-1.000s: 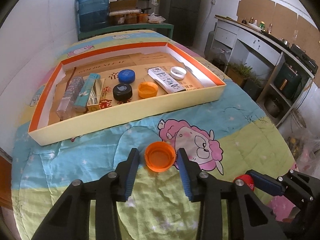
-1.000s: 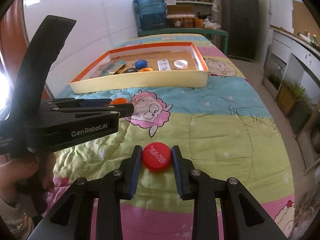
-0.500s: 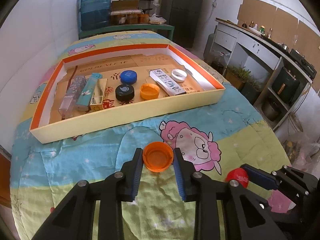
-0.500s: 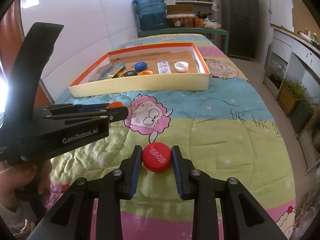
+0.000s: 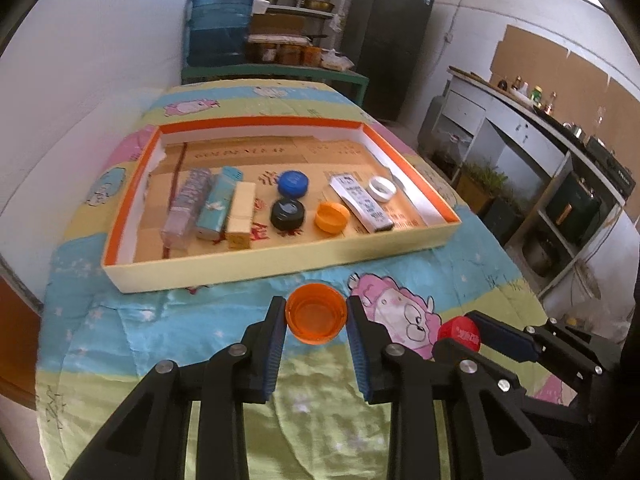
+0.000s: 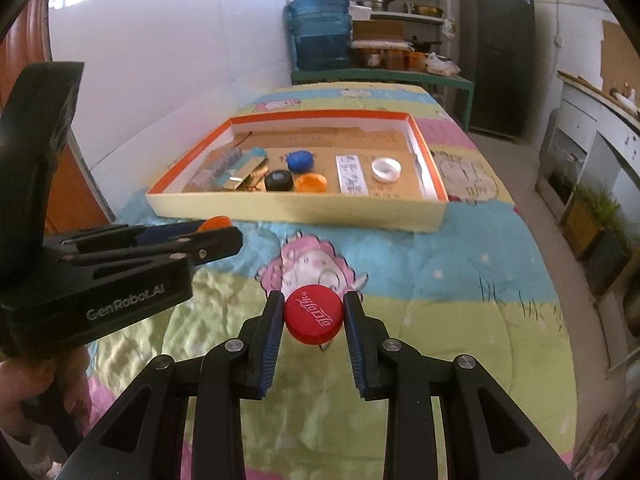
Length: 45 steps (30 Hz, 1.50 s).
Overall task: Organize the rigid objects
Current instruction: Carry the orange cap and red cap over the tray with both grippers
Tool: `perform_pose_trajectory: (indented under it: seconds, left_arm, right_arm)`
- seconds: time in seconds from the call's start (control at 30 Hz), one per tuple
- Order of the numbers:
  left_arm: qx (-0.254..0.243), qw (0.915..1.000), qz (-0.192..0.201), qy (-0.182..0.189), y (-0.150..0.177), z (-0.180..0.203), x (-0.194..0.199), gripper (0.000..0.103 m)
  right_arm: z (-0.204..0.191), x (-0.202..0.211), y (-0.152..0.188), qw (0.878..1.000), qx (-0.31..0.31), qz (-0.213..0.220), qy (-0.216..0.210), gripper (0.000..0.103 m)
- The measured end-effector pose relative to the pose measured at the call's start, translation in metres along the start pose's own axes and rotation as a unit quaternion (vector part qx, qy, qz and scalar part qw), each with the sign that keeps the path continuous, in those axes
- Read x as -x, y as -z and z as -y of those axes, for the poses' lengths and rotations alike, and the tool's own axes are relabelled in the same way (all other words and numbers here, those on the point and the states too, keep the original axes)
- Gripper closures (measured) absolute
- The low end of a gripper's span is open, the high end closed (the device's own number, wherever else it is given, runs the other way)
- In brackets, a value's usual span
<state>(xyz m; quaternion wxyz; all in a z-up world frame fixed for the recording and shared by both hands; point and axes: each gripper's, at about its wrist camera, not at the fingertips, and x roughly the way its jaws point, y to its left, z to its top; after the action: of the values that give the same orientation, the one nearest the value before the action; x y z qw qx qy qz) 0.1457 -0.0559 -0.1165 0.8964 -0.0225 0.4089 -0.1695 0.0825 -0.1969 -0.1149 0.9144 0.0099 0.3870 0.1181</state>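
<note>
My left gripper (image 5: pixel 316 320) is shut on an orange cap (image 5: pixel 316 314), hollow side up, held just above the quilt. My right gripper (image 6: pixel 314 314) is shut on a red cap (image 6: pixel 313 315) with white lettering; that red cap (image 5: pixel 459 333) also shows low on the right in the left wrist view. Ahead lies a shallow orange-rimmed box (image 5: pixel 256 260) holding a blue cap (image 5: pixel 293 182), a black cap (image 5: pixel 287 213), an orange cap (image 5: pixel 331 217), a white cap (image 5: pixel 382 189), a white printed strip (image 5: pixel 360 202) and three long packs (image 5: pixel 214 208).
The colourful cartoon quilt (image 6: pixel 460 292) covers the table. A wall runs along the left. A blue water jug (image 6: pixel 320 32) and shelves stand behind the table, a counter and floor items (image 5: pixel 560 184) to the right. A hand (image 6: pixel 24 384) holds the left gripper.
The left jaws closed onto the orange cap. Both grippers then rose and moved toward the box, each carrying its cap off the quilt.
</note>
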Motion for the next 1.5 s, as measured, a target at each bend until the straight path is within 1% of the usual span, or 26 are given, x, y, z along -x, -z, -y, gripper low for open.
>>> perform_pose_trajectory:
  seconds: [0.27, 0.43, 0.73, 1.07, 1.37, 1.5]
  left_arm:
    - [0.02, 0.9997, 0.01, -0.008, -0.012, -0.021, 0.007, 0.072]
    - [0.027, 0.9995, 0.012, -0.011, -0.016, -0.028, 0.009, 0.072]
    - [0.036, 0.9991, 0.02, -0.012, -0.036, -0.042, 0.01, 0.072]
    - [0.038, 0.9988, 0.026, -0.014, -0.063, -0.052, 0.002, 0.072]
    - [0.034, 0.9988, 0.032, -0.017, -0.092, -0.059, -0.01, 0.072]
    - [0.032, 0.9988, 0.033, -0.018, -0.101, -0.06, -0.016, 0.072]
  right_arm:
    - [-0.012, -0.007, -0.028, 1.0, 0.015, 0.004, -0.004, 0.072]
    - [-0.017, -0.013, -0.041, 1.0, 0.019, 0.003, -0.009, 0.072]
    - [-0.02, -0.025, -0.069, 1.0, 0.022, 0.004, -0.013, 0.072]
    - [-0.023, -0.038, -0.099, 0.999, 0.029, 0.01, -0.014, 0.072]
    - [-0.016, -0.05, -0.124, 1.0, 0.024, 0.014, -0.014, 0.072]
    - [-0.012, -0.057, -0.133, 1.0, 0.024, 0.015, -0.013, 0.072]
